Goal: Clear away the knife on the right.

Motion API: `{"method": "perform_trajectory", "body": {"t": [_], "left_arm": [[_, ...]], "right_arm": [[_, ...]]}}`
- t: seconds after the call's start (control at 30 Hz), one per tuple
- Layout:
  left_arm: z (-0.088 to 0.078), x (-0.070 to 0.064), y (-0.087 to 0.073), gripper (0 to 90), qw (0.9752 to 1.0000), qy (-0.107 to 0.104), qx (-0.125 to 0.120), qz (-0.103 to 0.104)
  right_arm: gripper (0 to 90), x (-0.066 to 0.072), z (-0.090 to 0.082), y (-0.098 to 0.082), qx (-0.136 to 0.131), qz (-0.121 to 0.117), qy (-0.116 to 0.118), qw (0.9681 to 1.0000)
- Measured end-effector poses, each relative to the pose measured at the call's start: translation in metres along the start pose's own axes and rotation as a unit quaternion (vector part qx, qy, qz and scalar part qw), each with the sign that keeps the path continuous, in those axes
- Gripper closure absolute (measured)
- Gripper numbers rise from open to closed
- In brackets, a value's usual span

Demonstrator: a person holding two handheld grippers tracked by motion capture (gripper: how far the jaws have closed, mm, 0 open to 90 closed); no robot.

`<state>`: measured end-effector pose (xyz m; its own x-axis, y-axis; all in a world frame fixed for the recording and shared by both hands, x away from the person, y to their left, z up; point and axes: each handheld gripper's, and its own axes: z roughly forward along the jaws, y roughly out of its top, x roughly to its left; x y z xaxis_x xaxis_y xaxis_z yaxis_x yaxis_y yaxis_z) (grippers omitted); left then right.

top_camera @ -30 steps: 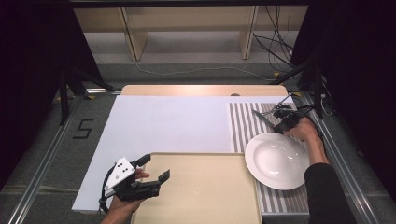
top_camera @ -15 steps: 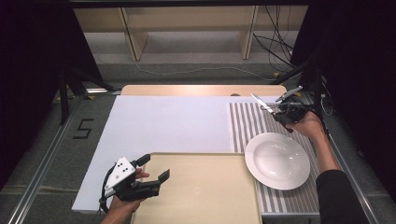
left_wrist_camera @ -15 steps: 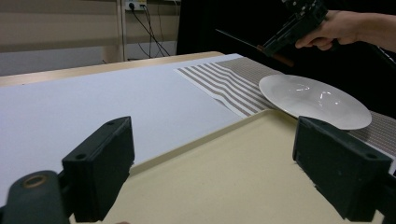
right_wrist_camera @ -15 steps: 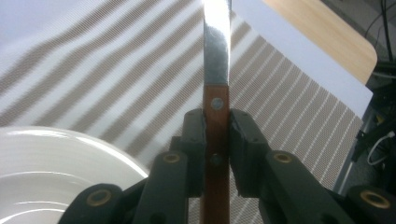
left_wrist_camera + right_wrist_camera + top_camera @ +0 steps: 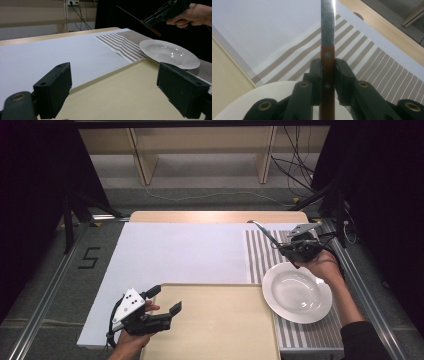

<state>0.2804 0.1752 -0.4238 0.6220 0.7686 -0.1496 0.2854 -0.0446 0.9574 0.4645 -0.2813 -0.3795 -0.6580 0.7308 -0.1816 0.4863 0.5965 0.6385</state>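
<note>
Knife (image 5: 327,62) clamped in raised right gripper (image 5: 296,246)

A slim table knife with a brown wooden handle and grey metal blade (image 5: 327,30) is clamped by its handle between the right gripper (image 5: 299,249) jaws, blade pointing ahead. Just below and behind it, a round white ceramic plate (image 5: 297,292) lies flat on a brown-and-white striped placemat (image 5: 260,251).

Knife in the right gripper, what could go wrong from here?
1. The right gripper pinches only the knife's narrow wooden handle, so it might twist or slip onto the plate below.
2. The blade juts toward the mat; a swing could snag it.
</note>
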Motion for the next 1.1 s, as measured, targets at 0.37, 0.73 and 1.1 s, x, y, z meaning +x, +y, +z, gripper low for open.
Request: {"method": "perform_trajectory", "body": {"t": [0.37, 0.73, 1.1], "left_arm": [[-0.001, 0.001, 0.0, 12.6, 1.0, 0.0, -0.004, -0.002], [-0.002, 0.0, 0.001, 12.6, 1.0, -0.001, -0.005, 0.002], [-0.002, -0.001, 0.001, 12.6, 1.0, -0.001, -0.004, 0.004]], "right_arm": [[77.7, 0.032, -0.008, 0.004, -0.039, 0.025, 0.043, 0.998], [77.7, 0.08, -0.012, 0.002, -0.05, 0.011, 0.08, 0.9955], [77.6, 0.109, -0.018, -0.019, -0.046, 0.017, 0.1, 0.9938]]}}
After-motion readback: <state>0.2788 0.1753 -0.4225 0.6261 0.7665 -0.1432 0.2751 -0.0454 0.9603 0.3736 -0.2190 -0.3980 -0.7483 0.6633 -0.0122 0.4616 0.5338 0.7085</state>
